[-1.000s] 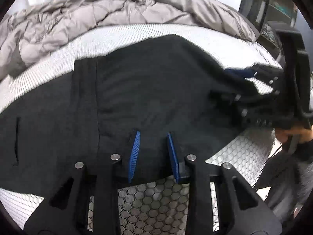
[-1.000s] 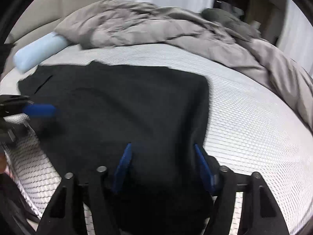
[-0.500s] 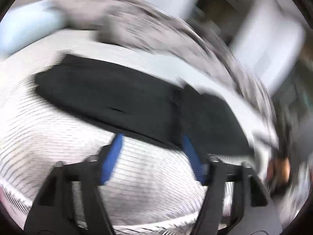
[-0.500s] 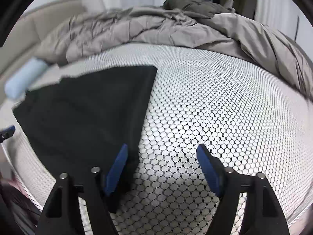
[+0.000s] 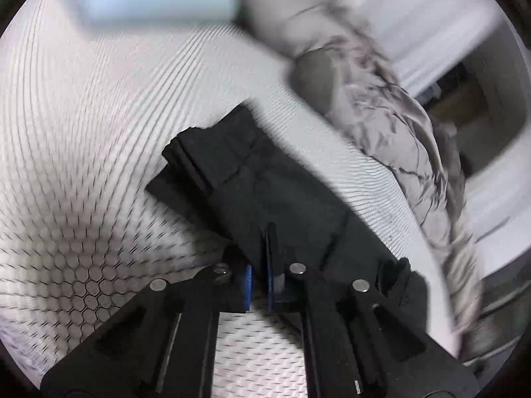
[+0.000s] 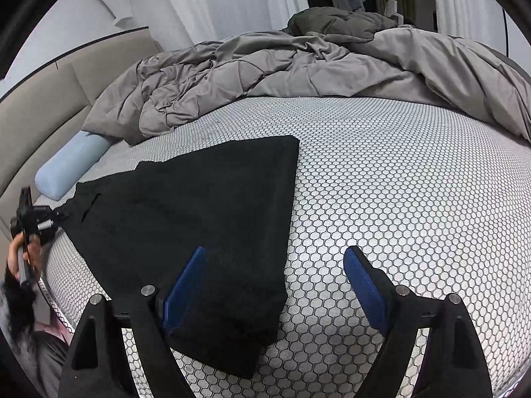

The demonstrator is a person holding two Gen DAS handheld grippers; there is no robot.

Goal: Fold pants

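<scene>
Right gripper (image 6: 275,285): jaws opening, pads clear of cloth, folded black pants (image 6: 199,219) partly between them on honeycomb mattress (image 6: 398,182). Left gripper (image 5: 260,265): clamped on the pants' edge. Beyond: blue bolster (image 6: 71,169), grey duvet (image 6: 265,73).

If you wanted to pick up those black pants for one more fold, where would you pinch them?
Probably at the near end of the black pants, where the folded cloth narrows between the open right gripper fingers. Come in low from the bed's near edge. The layers stack there into a thick edge, easier to pinch than the flat middle. The left gripper is already shut at the waistband end.
</scene>
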